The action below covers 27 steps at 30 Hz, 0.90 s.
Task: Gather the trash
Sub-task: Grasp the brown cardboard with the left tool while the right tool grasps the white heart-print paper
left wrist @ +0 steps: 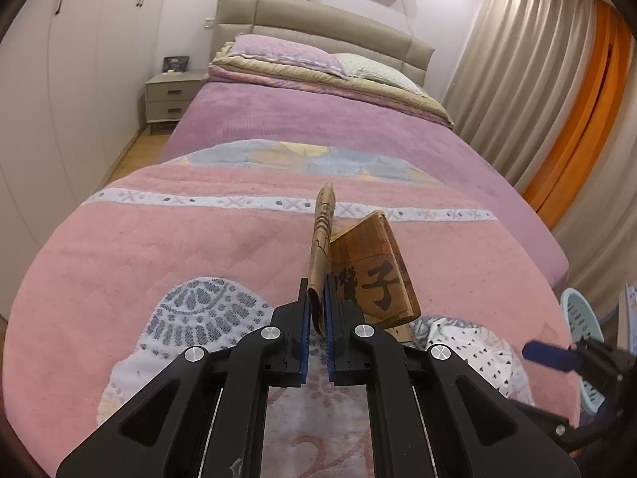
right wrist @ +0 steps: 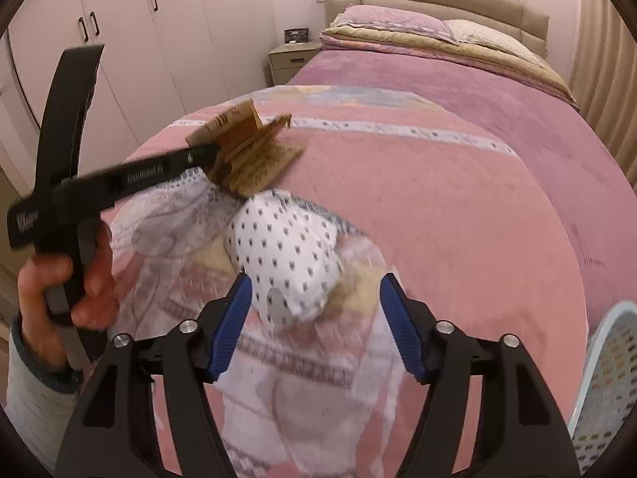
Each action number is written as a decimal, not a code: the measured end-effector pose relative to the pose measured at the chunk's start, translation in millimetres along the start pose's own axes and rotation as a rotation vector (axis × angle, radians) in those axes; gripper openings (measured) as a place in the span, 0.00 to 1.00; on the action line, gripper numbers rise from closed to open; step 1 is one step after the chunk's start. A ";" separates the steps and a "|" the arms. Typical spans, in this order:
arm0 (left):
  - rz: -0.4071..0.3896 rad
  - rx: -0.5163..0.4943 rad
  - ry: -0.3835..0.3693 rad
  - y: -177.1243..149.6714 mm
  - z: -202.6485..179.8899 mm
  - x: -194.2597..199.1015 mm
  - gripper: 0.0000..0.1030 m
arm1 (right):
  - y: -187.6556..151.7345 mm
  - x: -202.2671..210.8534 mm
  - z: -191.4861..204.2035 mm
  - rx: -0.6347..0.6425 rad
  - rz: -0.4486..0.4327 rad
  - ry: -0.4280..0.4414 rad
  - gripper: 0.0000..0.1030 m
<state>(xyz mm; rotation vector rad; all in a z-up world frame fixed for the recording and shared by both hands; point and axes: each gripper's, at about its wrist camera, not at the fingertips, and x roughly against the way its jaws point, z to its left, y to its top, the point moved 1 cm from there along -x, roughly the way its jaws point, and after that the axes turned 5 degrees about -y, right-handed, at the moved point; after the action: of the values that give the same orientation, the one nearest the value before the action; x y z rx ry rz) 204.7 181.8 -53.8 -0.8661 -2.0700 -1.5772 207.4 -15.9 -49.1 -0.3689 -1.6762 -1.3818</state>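
My left gripper point(left wrist: 317, 302) is shut on a flap of a brown cardboard box point(left wrist: 374, 271) printed with black characters, which rests on the pink bed cover. The same box shows in the right wrist view point(right wrist: 251, 151), with the left gripper point(right wrist: 207, 155) clamped on its near edge. A white crumpled paper wrapper with small dark dots point(right wrist: 286, 255) lies on the bed just ahead of my right gripper point(right wrist: 316, 290), which is open with the wrapper partly between its blue pads. The wrapper also shows in the left wrist view point(left wrist: 473, 342).
A pale blue perforated basket point(right wrist: 609, 374) stands at the bed's right side, also seen in the left wrist view point(left wrist: 577, 318). The bed point(left wrist: 278, 127) stretches ahead to pillows and headboard. Wardrobes and a nightstand point(left wrist: 171, 95) are left, curtains right.
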 end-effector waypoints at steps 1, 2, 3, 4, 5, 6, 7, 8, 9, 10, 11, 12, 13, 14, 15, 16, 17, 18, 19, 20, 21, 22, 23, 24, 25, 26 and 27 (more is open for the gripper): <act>-0.001 0.003 0.002 -0.4 0.3 -0.3 0.05 | 4.7 -4.6 4.6 0.016 0.000 0.011 0.62; 0.000 0.003 0.007 -0.8 0.2 -0.8 0.06 | 7.4 -7.8 0.8 0.020 0.001 0.012 0.62; 0.000 0.000 0.014 -1.4 -0.2 -1.1 0.07 | 9.6 -11.1 1.0 0.025 0.004 0.011 0.62; 0.000 -0.001 0.018 -1.6 -0.6 -1.4 0.08 | 10.3 -14.7 2.9 0.027 0.008 0.010 0.62; 0.000 0.000 0.021 -1.7 -0.5 -1.7 0.10 | 12.1 -20.3 4.8 0.026 0.015 0.014 0.62; 0.002 0.001 0.023 -2.1 0.0 -2.0 0.11 | 12.7 -23.2 4.6 0.023 0.019 0.018 0.62; 0.005 0.000 0.025 -2.1 -0.2 -2.5 0.11 | 12.6 -26.2 5.3 0.021 0.024 0.023 0.62; 0.009 -0.003 0.027 -2.1 -0.8 -3.4 0.12 | 12.5 -27.8 7.8 0.025 0.029 0.021 0.62; 0.011 -0.006 0.029 -2.2 -0.6 -3.7 0.13 | 13.6 -29.2 10.2 0.034 0.028 0.010 0.62; 0.013 -0.011 0.034 -2.5 -1.7 -3.9 0.13 | 13.7 -28.6 13.0 0.052 0.024 0.001 0.62; 0.014 -0.014 0.036 -2.2 -2.2 -4.7 0.13 | 14.0 -31.4 15.8 0.058 0.025 0.000 0.62; 0.019 -0.017 0.036 -1.9 -2.9 -5.9 0.15 | 14.1 -34.5 18.3 0.064 0.025 -0.007 0.62; 0.029 -0.020 0.034 -2.3 -4.4 -7.4 0.17 | 14.4 -36.4 19.9 0.070 0.024 -0.013 0.62; 0.037 -0.024 0.033 -2.7 -5.5 -8.6 0.19 | 14.1 -36.2 21.1 0.077 0.021 -0.008 0.61; 0.038 -0.029 0.038 -2.3 -5.9 -9.1 0.19 | 13.3 -35.8 21.9 0.081 0.018 -0.002 0.54; 0.036 -0.037 0.039 -2.5 -7.0 -8.8 0.19 | 13.2 -36.4 22.2 0.085 0.016 0.003 0.48; 0.039 -0.042 0.036 -3.4 -8.3 -8.7 0.18 | 12.0 -34.9 22.2 0.089 0.012 0.009 0.44; 0.041 -0.049 0.038 -3.8 -9.9 -8.9 0.09 | 10.5 -33.9 22.3 0.091 0.008 0.017 0.35; 0.043 -0.055 0.037 -4.3 -11.1 -9.3 0.06 | 9.5 -31.4 22.1 0.091 0.000 0.021 0.30; 0.043 -0.060 0.037 -4.3 -11.6 -9.3 0.05 | 6.9 -29.0 22.5 0.090 -0.003 0.018 0.26; 0.039 -0.066 0.037 -4.0 -12.1 -8.4 0.04 | 5.8 -28.1 22.8 0.087 -0.005 0.019 0.22; 0.031 -0.069 0.034 -4.2 -12.7 -6.6 0.03 | 6.3 -28.1 22.2 0.082 -0.005 0.020 0.20; 0.026 -0.070 0.026 -4.6 -13.5 -4.8 0.02 | 4.8 -24.3 17.8 0.062 -0.009 0.021 0.19; 0.024 -0.069 0.014 -5.0 -14.4 -3.4 0.02 | 5.2 -23.7 17.2 0.055 -0.010 0.021 0.18; 0.024 -0.067 0.003 -5.7 -16.3 -2.7 0.01 | 3.1 -18.0 11.4 0.034 -0.017 0.017 0.18; 0.024 -0.065 -0.009 -5.9 -18.2 -1.4 0.01 | 4.1 -15.8 10.3 0.022 -0.021 0.014 0.18; 0.022 -0.066 -0.020 -6.2 -21.8 0.9 0.01 | 2.2 -9.3 5.5 0.004 -0.027 0.011 0.18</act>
<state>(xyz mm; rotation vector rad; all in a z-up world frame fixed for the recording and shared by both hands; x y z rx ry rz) 198.6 160.1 -51.4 -0.9283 -2.0256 -1.6396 211.7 -7.4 -54.8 -0.3361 -1.6805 -1.3976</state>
